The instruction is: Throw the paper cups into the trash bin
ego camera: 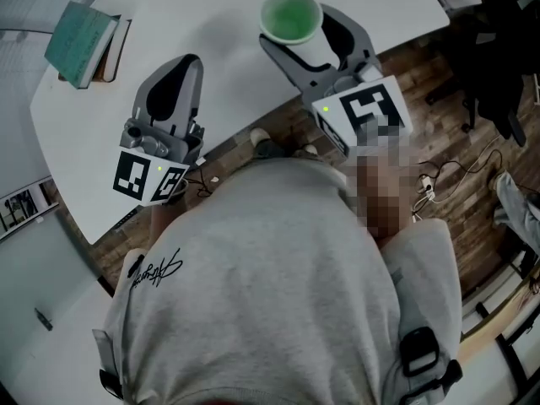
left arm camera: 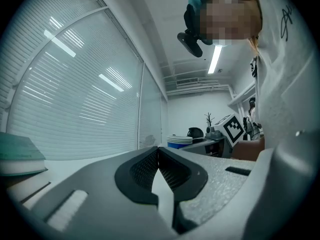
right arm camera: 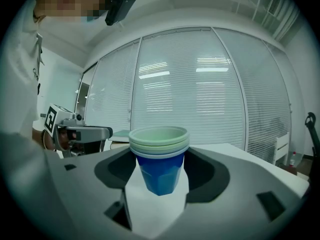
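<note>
1. A white table (ego camera: 211,24) stands on a wood floor (ego camera: 456,83).
2. Books (ego camera: 84,32) lie near the table's left edge.
3. Closed blinds (right arm camera: 200,109) cover the tall windows.
4. A ceiling strip light (left arm camera: 216,59) is lit.
5. Cables (ego camera: 439,180) lie on the floor.

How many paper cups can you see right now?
3, going by the rims: all nested in one stack held in the right tongs, a blue cup outermost and two green ones inside it. More may be hidden inside.
</note>
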### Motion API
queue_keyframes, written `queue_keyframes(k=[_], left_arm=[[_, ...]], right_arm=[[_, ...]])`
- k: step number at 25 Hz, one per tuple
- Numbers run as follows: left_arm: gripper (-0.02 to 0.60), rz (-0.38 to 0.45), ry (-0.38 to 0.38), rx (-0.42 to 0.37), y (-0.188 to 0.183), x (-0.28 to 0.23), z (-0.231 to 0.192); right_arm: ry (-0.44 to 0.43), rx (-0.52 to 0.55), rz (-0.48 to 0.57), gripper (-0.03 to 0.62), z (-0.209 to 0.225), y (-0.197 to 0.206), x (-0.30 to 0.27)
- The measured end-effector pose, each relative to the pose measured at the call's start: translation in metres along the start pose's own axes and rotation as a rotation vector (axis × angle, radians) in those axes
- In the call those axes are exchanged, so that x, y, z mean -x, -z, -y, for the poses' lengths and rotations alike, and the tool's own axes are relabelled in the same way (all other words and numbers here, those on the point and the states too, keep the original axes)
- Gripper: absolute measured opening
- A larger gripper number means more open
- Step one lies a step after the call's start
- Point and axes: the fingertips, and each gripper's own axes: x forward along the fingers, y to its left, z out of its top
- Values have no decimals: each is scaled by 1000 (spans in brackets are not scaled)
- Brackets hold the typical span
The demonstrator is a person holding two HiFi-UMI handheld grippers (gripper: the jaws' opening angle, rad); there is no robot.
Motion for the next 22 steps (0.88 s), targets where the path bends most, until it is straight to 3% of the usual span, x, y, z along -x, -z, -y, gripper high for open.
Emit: queue_keyframes(k=[22], left_arm=[[2,-2,235,5,3,-76,150]], right_arm=[[193,-49,-17,293,54,21,161]])
